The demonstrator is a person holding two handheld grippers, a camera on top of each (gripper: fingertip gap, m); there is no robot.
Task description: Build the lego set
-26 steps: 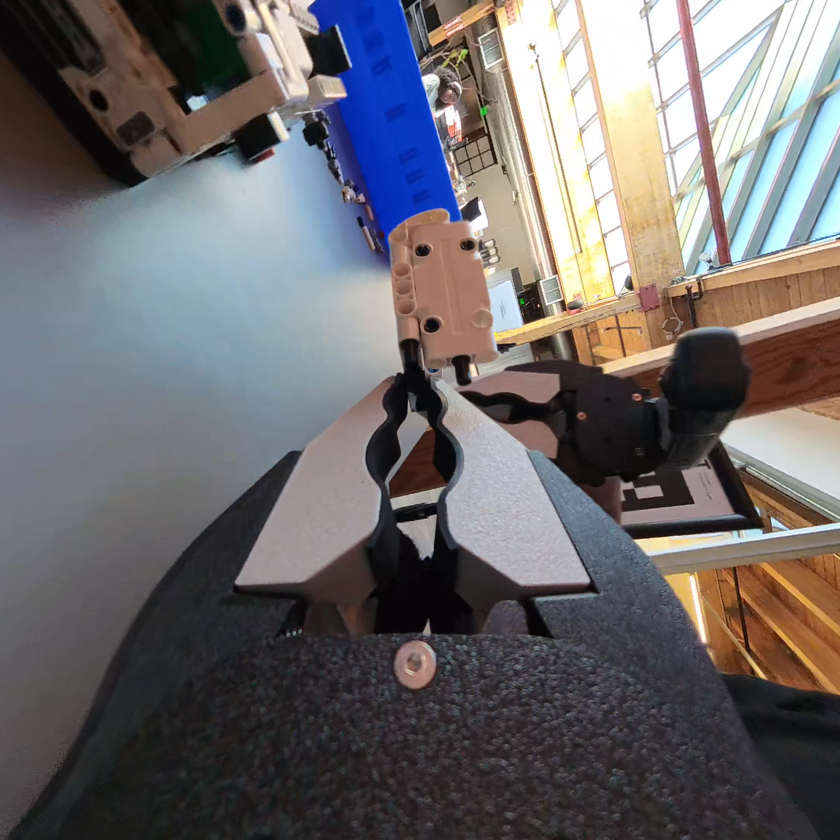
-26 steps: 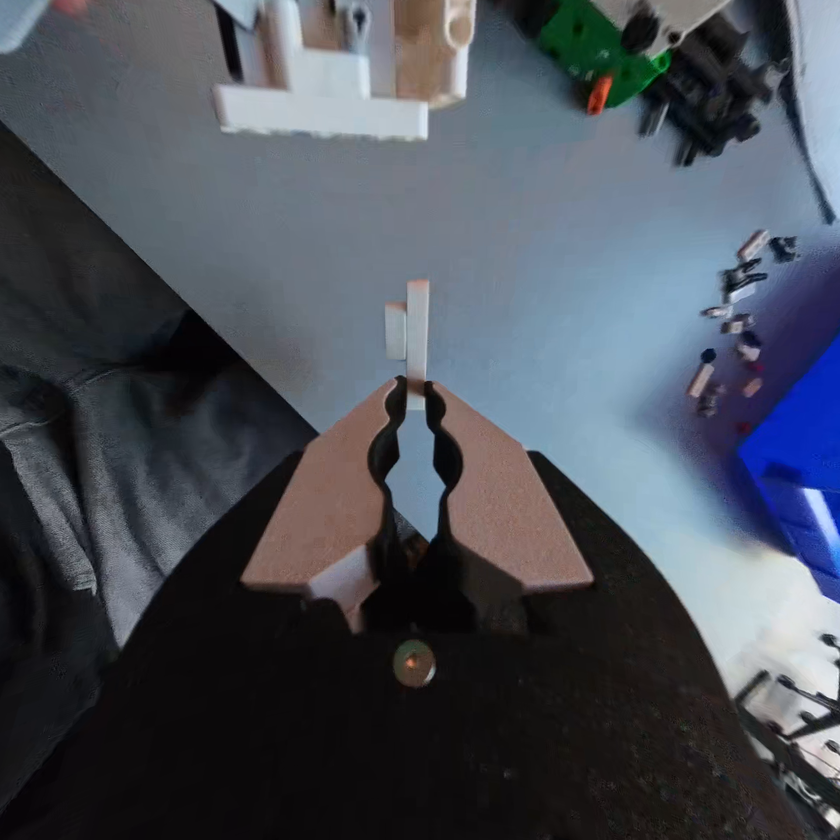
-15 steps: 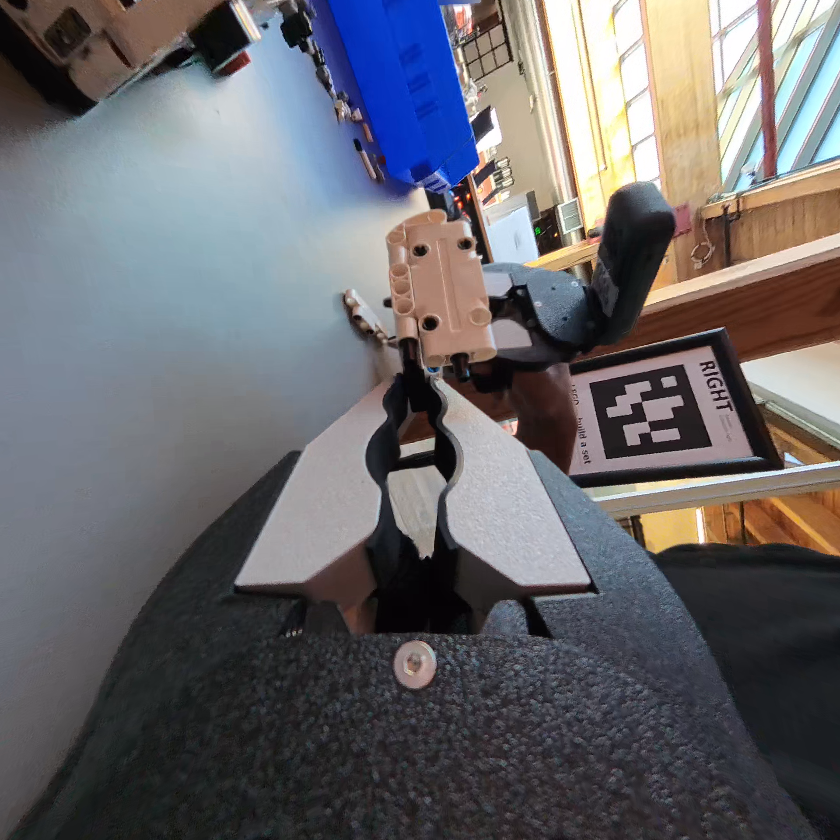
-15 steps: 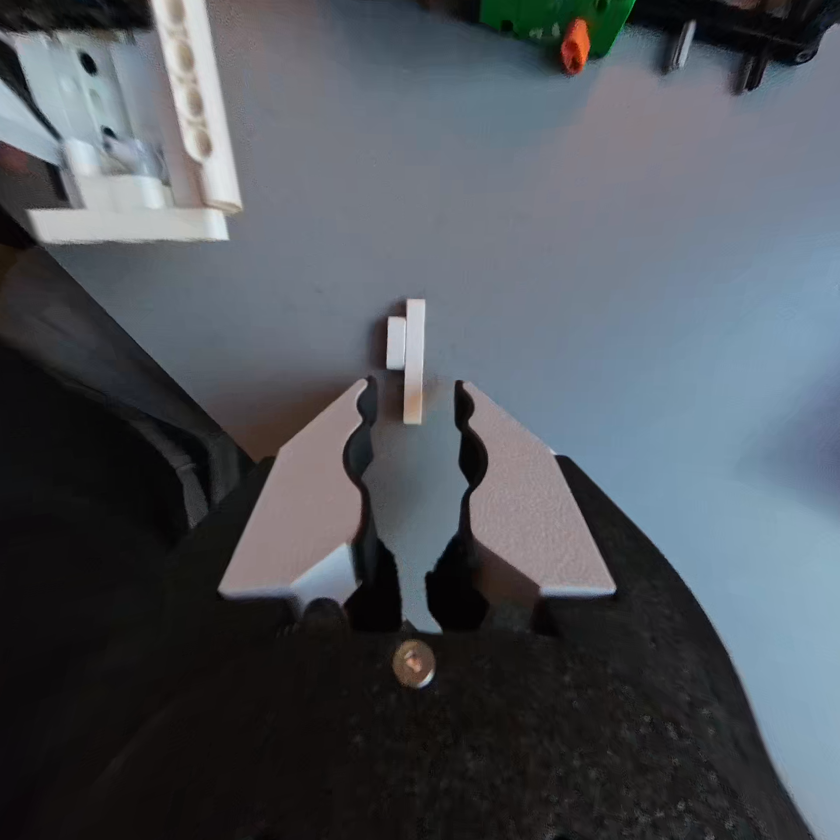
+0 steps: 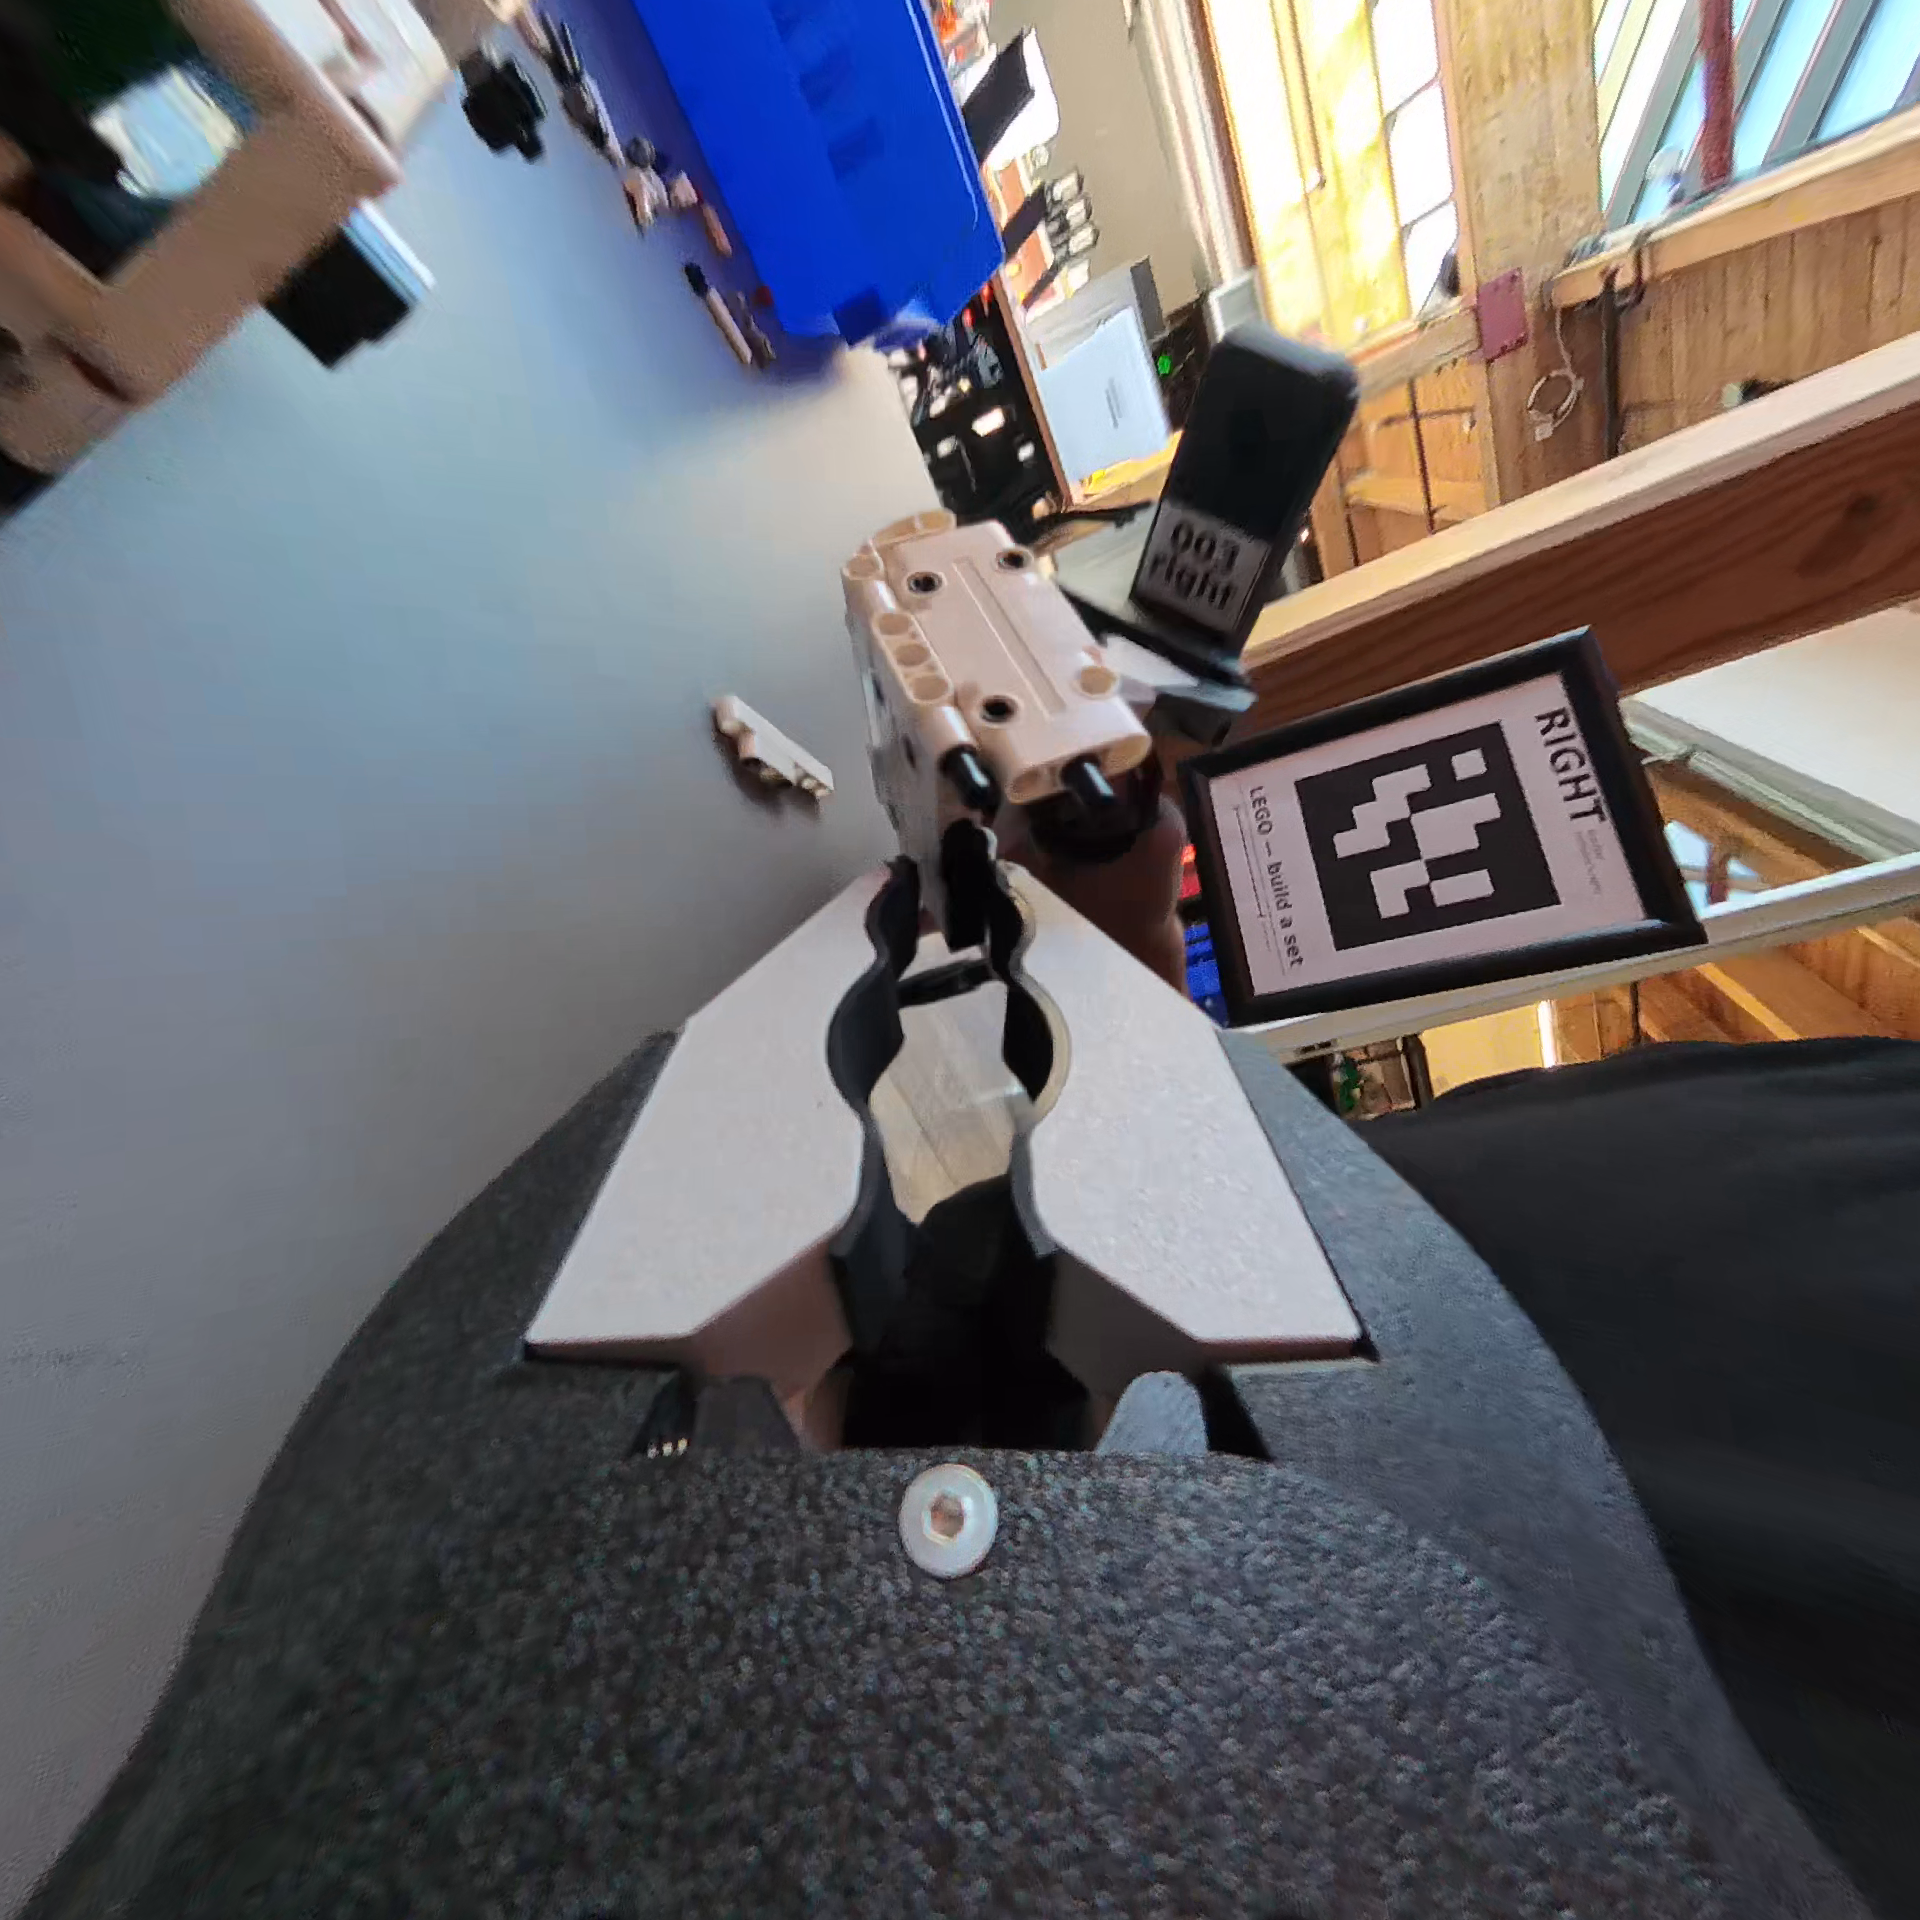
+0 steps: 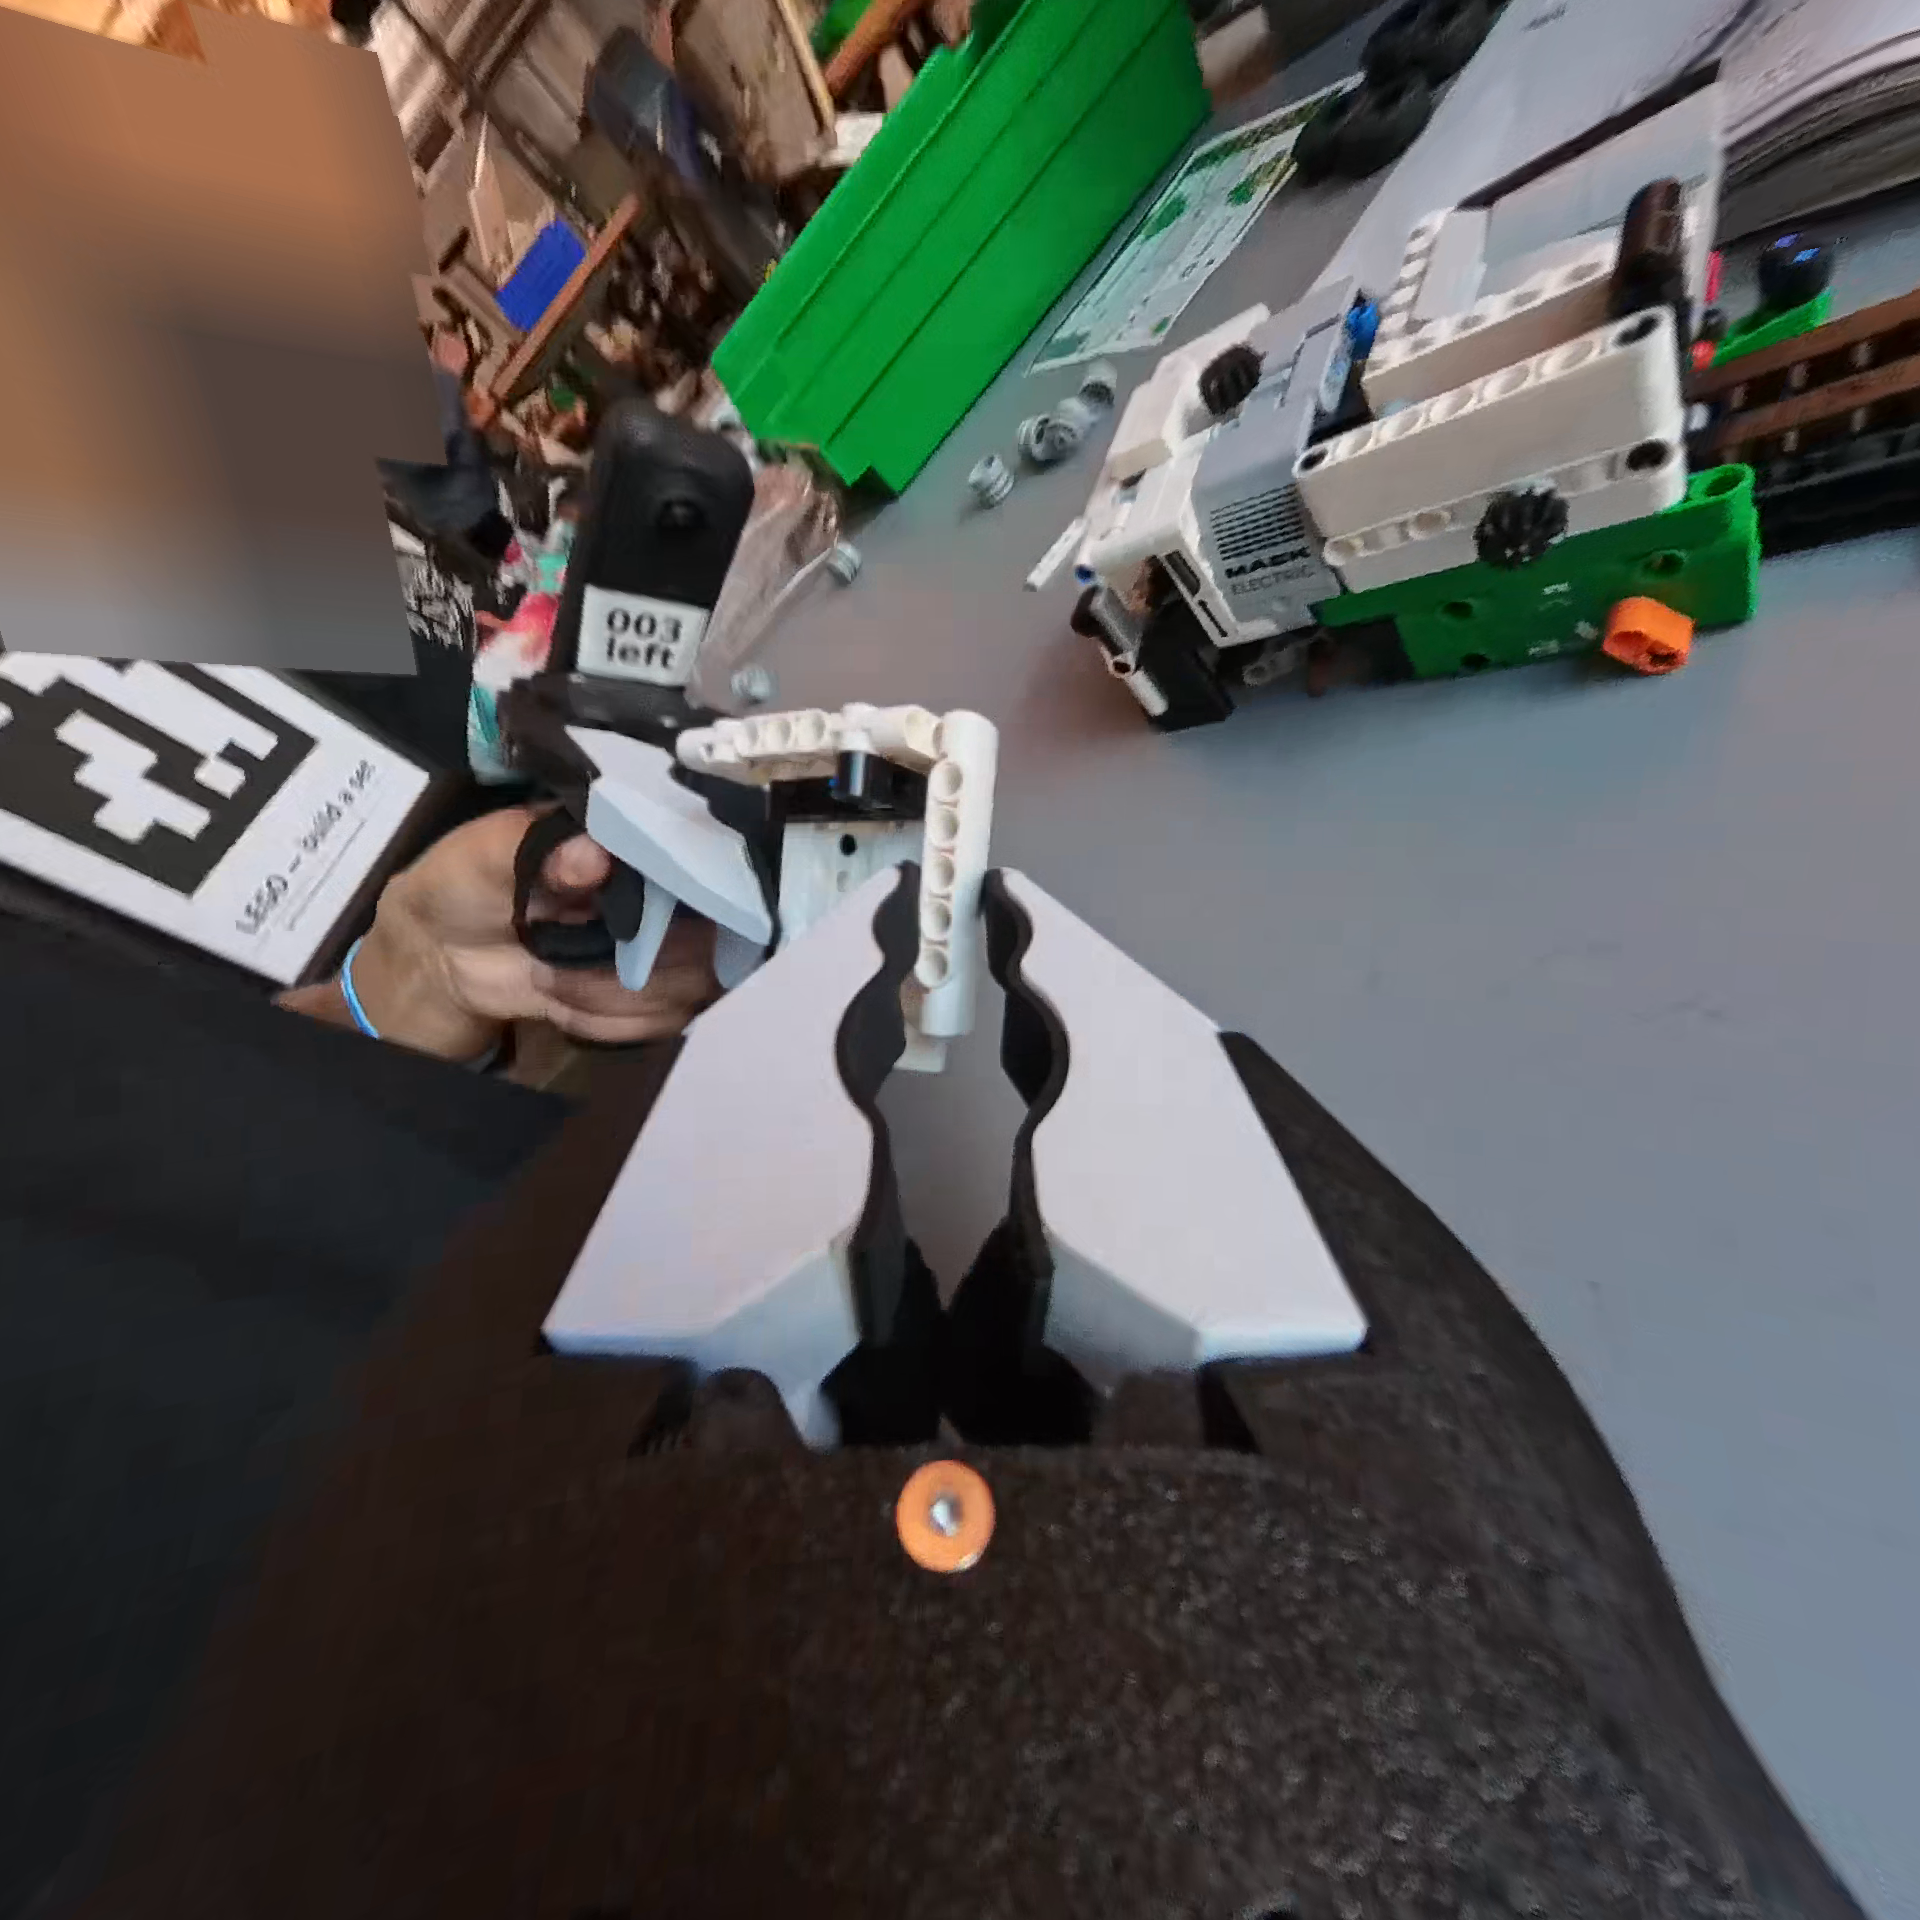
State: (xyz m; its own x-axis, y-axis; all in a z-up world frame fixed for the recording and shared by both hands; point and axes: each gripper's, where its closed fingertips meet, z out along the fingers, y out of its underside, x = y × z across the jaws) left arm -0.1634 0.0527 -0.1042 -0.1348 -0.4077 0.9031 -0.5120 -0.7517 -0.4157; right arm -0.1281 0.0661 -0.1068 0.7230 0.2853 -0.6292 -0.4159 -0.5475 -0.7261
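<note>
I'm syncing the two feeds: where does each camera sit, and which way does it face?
Left wrist view: on the left claw, tilted, facing across the grey table toward the blue bin; its fingers pinch the tan block.
Right wrist view: on the right claw, facing the truck build; the person's left hand shows.
Shared: the block and table.

Cream holed plastic block sub-assembly (image 5: 982,665) with black pins, raised off grey bench (image 5: 416,665). Small white beam piece (image 5: 771,745) lying flat nearby. Part-built white, grey and green truck model (image 6: 1434,499) standing further off.
</note>
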